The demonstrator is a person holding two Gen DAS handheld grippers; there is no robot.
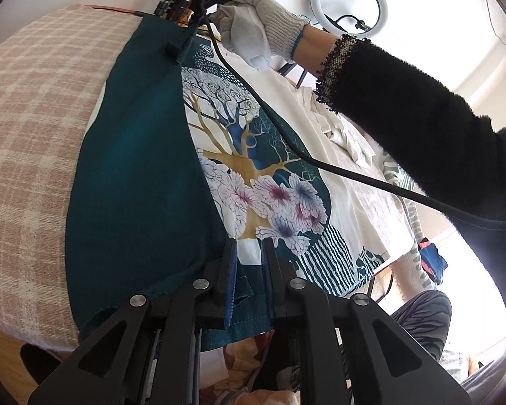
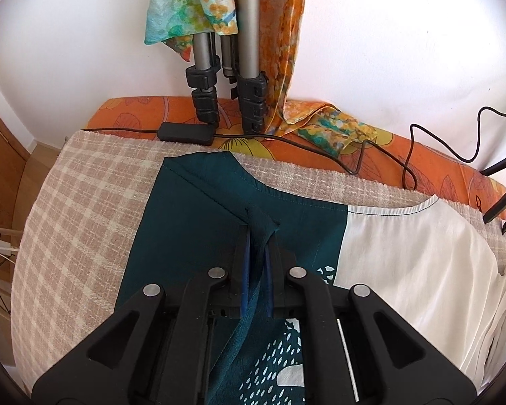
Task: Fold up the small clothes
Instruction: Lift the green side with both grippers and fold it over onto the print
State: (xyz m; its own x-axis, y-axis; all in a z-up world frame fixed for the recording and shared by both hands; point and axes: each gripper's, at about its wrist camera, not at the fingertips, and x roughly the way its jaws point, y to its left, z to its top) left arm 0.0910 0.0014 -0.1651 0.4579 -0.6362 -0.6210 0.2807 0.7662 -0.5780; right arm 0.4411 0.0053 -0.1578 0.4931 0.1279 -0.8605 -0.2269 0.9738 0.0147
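Now | garment (image 1: 135, 175) lengthwise along blanket (image 1: 33, 135) | left tongs (image 1: 248, 246) slightly parted | right tongs (image 2: 258, 233) loosely around fold

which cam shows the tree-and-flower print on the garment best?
Left wrist view: the tree-and-flower print lies almost fully visible across the garment, from branches down to the striped hem. The right wrist view catches only a dotted teal patch of it behind the right tool, beside the plain white panel.

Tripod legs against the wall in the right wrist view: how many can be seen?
3. One tripod leg stands on the left, a thinner one in the middle, the thickest on the right. The scarf draped over them may hide more.
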